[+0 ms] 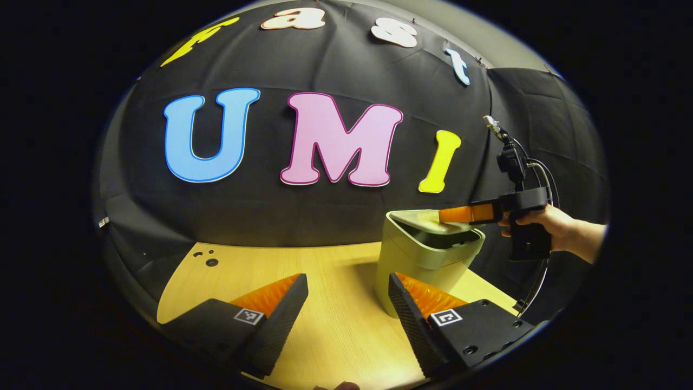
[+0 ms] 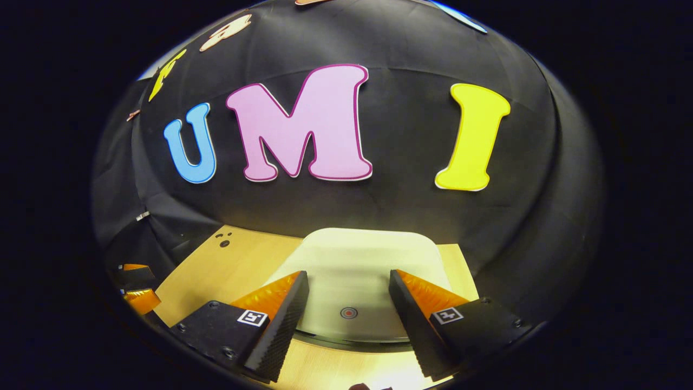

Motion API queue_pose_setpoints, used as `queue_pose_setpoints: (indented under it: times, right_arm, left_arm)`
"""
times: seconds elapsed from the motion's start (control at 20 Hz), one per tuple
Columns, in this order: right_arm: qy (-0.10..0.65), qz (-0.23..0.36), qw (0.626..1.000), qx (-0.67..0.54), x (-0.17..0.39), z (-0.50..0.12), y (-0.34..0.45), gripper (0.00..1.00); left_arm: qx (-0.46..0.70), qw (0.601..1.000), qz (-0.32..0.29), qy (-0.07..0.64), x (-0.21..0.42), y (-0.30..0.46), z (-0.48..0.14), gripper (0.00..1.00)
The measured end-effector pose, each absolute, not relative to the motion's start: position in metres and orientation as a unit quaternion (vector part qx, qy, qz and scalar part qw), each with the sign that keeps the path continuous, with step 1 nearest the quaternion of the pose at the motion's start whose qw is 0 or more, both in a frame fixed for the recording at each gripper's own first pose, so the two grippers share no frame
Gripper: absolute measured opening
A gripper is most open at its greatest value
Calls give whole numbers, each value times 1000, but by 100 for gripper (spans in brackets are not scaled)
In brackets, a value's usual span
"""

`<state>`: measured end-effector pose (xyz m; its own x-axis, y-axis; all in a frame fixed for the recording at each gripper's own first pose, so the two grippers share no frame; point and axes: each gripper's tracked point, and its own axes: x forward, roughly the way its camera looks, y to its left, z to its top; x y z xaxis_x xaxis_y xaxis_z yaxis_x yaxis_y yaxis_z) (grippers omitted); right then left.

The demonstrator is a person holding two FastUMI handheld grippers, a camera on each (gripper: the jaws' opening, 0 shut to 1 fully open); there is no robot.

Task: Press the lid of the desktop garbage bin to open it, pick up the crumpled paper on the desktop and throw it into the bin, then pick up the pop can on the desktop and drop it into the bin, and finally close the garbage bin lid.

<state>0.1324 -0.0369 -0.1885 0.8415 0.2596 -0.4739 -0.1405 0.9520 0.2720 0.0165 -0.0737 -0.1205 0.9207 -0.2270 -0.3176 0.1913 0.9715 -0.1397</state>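
A pale green desktop bin (image 1: 427, 260) stands on the wooden table, right of centre in the left gripper view. Its lid (image 1: 419, 218) sits slightly tilted, with a dark gap under its right side. A hand (image 1: 563, 230) holds my right gripper (image 1: 460, 214) from the right, its fingers lying over the lid. In the right gripper view the lid (image 2: 354, 254) spreads just under my open right gripper (image 2: 346, 306), and a small red dot (image 2: 348, 312) on the lid lies between the fingers. My left gripper (image 1: 346, 303) hangs open above the table, left of the bin's base.
The wooden table (image 1: 325, 271) runs back to the black cloth wall. Small dark holes (image 1: 211, 262) mark its far left corner. A cable (image 1: 533, 292) hangs from the right gripper past the table's right edge. The left gripper (image 2: 135, 287) shows low at the left of the right gripper view.
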Motion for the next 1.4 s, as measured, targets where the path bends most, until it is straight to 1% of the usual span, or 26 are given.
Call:
queue_pose_setpoints:
  times: [0.1,0.4,0.6,0.8,0.95,1.15,1.35,1.4]
  right_arm:
    - [260,105,954,110,130,-192,-36,96]
    - [254,101,956,106,122,-203,-33,96]
    - [230,96,963,105,118,-202,-32,97]
    - [179,90,972,123,113,-202,-33,97]
    - [158,92,975,122,108,-203,-33,97]
    - [156,91,974,138,107,-206,-33,98]
    - [155,91,977,114,106,-211,-31,98]
    - [154,88,976,123,106,-210,-32,98]
  left_arm:
    - [-53,979,-106,169,17,-73,-121,96]
    - [-54,979,-104,170,20,-73,-123,96]
    - [-54,978,-105,172,21,-75,-124,96]
    - [-56,978,-104,174,22,-75,-126,96]
    - [-56,978,-102,176,23,-74,-128,96]
    - [-58,977,-100,177,25,-73,-130,96]
    - [-56,977,-103,175,26,-75,-129,96]
    - [-55,978,-105,175,26,-75,-128,96]
